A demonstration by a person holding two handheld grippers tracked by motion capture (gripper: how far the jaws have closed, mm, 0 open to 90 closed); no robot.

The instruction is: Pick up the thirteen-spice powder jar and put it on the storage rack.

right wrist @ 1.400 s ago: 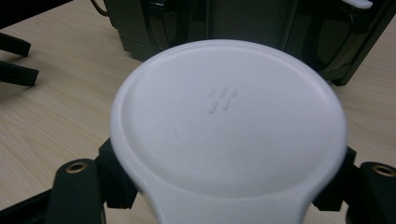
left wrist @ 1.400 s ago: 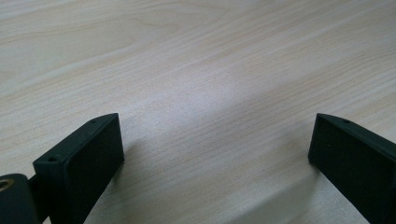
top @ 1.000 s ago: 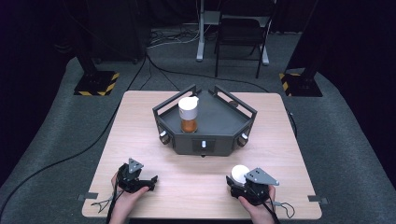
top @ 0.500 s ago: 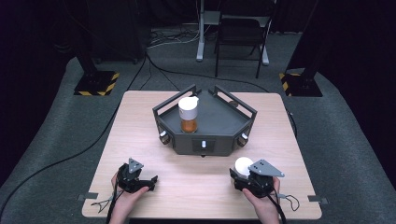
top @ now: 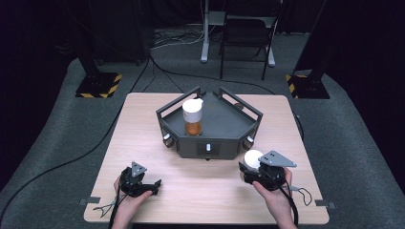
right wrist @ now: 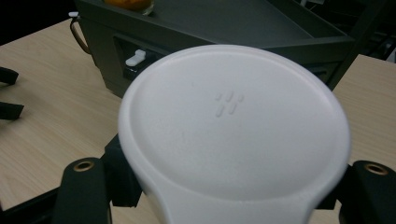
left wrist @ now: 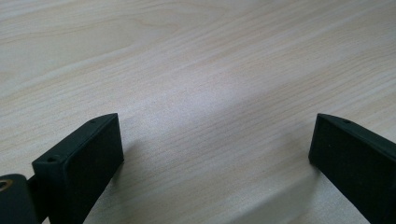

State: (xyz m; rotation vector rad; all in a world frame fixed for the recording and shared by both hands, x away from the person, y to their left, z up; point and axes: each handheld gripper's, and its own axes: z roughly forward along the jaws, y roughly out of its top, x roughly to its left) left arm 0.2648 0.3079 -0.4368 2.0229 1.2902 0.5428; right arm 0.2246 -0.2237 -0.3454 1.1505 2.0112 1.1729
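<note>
Now we keep the right tongs (top: 252, 164) clamped firmly on the round white plastic lid (right wrist: 233, 126), carried level just in front of the dark grey angular tray (top: 224, 143), while the open left tongs (top: 155, 185) rest on the pale wooden surface (top: 200, 191), empty

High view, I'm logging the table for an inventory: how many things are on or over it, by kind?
Grey trays: 1
White-capped bottles of orange contents: 1
White lids held in the right gripper: 1
Hand-held grippers, counting the left gripper: 2
Total: 5
</note>
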